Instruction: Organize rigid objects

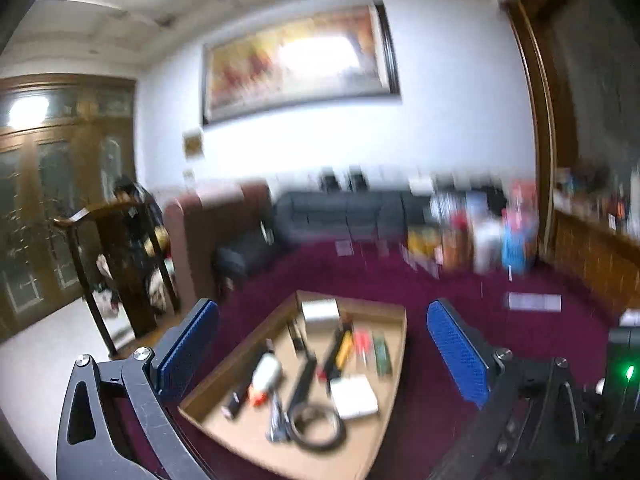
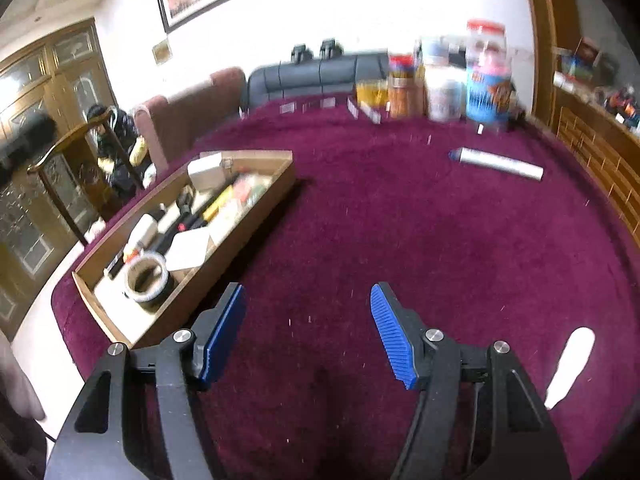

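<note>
Maroon cloth covered the surface [image 2: 400,220], a fuzzy pile that looked soft enough to let small things sink and tip. Behind it ran a white wall with a big framed painting [image 1: 298,62], a grey sofa [image 1: 340,212], and glazed wooden doors [image 1: 52,184] on the left. Jars and tubs [image 2: 460,80] crowded the far edge of the surface.

Near the left edge sat a shallow cardboard tray [image 2: 276,196], already packed with a roll of tape [image 2: 146,276], white boxes, pens and a few tools I could not make out through the blur. Well apart from it, toward the far right corner, lay a long white tube [image 2: 500,164] on its side. A white strip-like object [image 2: 570,364] lay near the right edge.

Both grippers hung empty. The left gripper [image 1: 320,356] was spread wide above the tray; the right gripper [image 2: 306,336] was spread over bare cloth.

The tube worried me most. Being round, it would likely roll if pinched off-centre or nudged, and the right edge was not far. The tray looked full, so dropping anything in carelessly could knock the tape or pens out over its low wall.
</note>
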{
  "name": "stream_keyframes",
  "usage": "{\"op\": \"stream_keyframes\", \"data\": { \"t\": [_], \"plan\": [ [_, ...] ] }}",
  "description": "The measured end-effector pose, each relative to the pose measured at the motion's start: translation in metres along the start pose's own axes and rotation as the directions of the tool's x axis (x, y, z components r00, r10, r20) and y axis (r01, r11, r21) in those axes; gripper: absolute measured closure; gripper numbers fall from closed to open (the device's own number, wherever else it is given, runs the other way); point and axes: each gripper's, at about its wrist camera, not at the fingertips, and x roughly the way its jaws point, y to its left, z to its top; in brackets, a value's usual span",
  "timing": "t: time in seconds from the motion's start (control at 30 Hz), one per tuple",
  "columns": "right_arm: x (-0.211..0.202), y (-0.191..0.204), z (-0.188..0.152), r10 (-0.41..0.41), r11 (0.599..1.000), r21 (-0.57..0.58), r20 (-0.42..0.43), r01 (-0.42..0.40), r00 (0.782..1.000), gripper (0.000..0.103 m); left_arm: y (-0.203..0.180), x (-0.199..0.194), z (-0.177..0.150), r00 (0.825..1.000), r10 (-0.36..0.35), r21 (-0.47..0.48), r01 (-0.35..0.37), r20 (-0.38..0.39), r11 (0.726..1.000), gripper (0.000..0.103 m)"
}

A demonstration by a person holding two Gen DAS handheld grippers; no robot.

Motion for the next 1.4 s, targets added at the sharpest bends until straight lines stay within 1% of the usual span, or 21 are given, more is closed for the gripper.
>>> {"op": "stream_keyframes", "data": {
  "t": [0.07, 0.1, 0.17, 0.23, 0.3, 0.37, 0.4, 0.43, 0.47, 0.5, 0.53, 0.6, 0.63, 0.73, 0.8, 0.87, 1.0, 1.1, 1.2, 1.3, 1.4],
  "plan": [
    [-0.012, 0.006, 0.002, -0.027, 0.999, -0.017, 0.072, 0.028, 0.997, 0.038, 0.004, -0.004, 0.004, 0.998, 0.051, 0.001, -0.051, 0.043, 0.999, 0.001],
    [-0.018, 0.008, 0.003, -0.041, 0.999, -0.021, 0.109, 0.043, 0.993, 0.036, 0.002, -0.003, 0.005, 0.994, 0.093, 0.031, -0.094, 0.051, 0.995, 0.001],
    [-0.029, 0.011, 0.004, -0.076, 0.996, -0.023, 0.181, 0.081, 0.981, 0.023, -0.002, 0.000, 0.007, 0.990, 0.132, 0.090, -0.136, 0.047, 0.987, 0.001],
    [-0.043, 0.015, 0.003, -0.133, 0.990, -0.013, 0.273, 0.142, 0.953, 0.020, 0.000, 0.001, 0.007, 0.989, 0.139, 0.095, -0.143, 0.055, 0.985, 0.001],
    [-0.054, 0.021, 0.000, -0.192, 0.978, -0.009, 0.359, 0.209, 0.914, 0.019, 0.007, -0.003, 0.009, 0.990, 0.122, 0.055, -0.125, 0.065, 0.991, 0.001],
    [-0.059, 0.026, -0.001, -0.233, 0.965, -0.012, 0.413, 0.261, 0.880, 0.009, 0.013, 0.000, 0.010, 0.996, 0.084, 0.018, -0.085, 0.040, 0.996, 0.001],
    [-0.059, 0.028, -0.001, -0.243, 0.961, -0.017, 0.427, 0.277, 0.871, 0.006, 0.016, 0.005, 0.010, 0.999, 0.036, -0.004, -0.036, -0.012, 0.999, 0.001],
    [-0.058, 0.029, 0.000, -0.250, 0.957, -0.023, 0.430, 0.288, 0.868, 0.001, 0.019, 0.010, 0.010, 0.999, -0.002, -0.022, 0.001, -0.053, 1.000, 0.001],
    [-0.056, 0.031, 0.000, -0.260, 0.954, -0.028, 0.429, 0.300, 0.865, 0.000, 0.022, 0.017, 0.009, 0.995, -0.035, -0.041, 0.031, -0.094, 0.999, 0.001],
    [-0.054, 0.033, 0.000, -0.264, 0.951, -0.034, 0.427, 0.307, 0.865, 0.000, 0.027, 0.025, 0.007, 0.989, -0.047, -0.065, 0.038, -0.141, 0.997, 0.001],
    [-0.052, 0.035, 0.000, -0.262, 0.951, -0.043, 0.423, 0.308, 0.868, 0.000, 0.030, 0.030, 0.004, 0.986, -0.042, -0.074, 0.030, -0.163, 0.997, 0.001],
    [-0.046, 0.043, 0.000, -0.246, 0.951, -0.078, 0.398, 0.300, 0.884, 0.000, 0.035, 0.041, -0.003, 0.979, 0.004, -0.072, -0.019, -0.205, 0.997, 0.001],
    [-0.042, 0.047, 0.000, -0.235, 0.952, -0.097, 0.380, 0.291, 0.895, 0.000, 0.038, 0.046, -0.007, 0.975, 0.009, -0.074, -0.026, -0.220, 0.997, 0.001],
    [-0.028, 0.061, -0.001, -0.209, 0.949, -0.166, 0.311, 0.269, 0.927, 0.000, 0.048, 0.058, -0.017, 0.962, -0.013, -0.116, -0.019, -0.273, 0.993, 0.001],
    [-0.020, 0.072, -0.003, -0.217, 0.936, -0.214, 0.279, 0.281, 0.935, 0.000, 0.053, 0.066, -0.027, 0.950, -0.024, -0.141, -0.022, -0.311, 0.990, 0.001],
    [-0.012, 0.085, -0.006, -0.224, 0.920, -0.262, 0.257, 0.291, 0.940, 0.000, 0.058, 0.076, -0.033, 0.939, -0.031, -0.150, -0.022, -0.343, 0.988, 0.001],
    [-0.001, 0.101, -0.008, -0.251, 0.895, -0.315, 0.231, 0.316, 0.940, 0.000, 0.067, 0.095, -0.052, 0.901, -0.024, -0.165, -0.053, -0.433, 0.985, 0.001],
    [0.005, 0.108, -0.004, -0.265, 0.887, -0.329, 0.213, 0.325, 0.940, 0.000, 0.069, 0.104, -0.063, 0.876, -0.015, -0.150, -0.065, -0.483, 0.987, 0.001],
    [0.012, 0.114, 0.006, -0.270, 0.884, -0.340, 0.191, 0.322, 0.944, 0.000, 0.074, 0.109, -0.069, 0.858, -0.033, -0.159, -0.058, -0.513, 0.986, 0.001],
    [0.016, 0.119, 0.019, -0.272, 0.882, -0.347, 0.176, 0.318, 0.946, 0.000, 0.080, 0.112, -0.071, 0.850, -0.044, -0.178, -0.059, -0.524, 0.982, 0.001],
    [0.018, 0.124, 0.026, -0.264, 0.886, -0.347, 0.169, 0.308, 0.950, 0.000, 0.085, 0.116, -0.071, 0.847, -0.029, -0.172, -0.074, -0.531, 0.982, 0.001]
  ]
}}
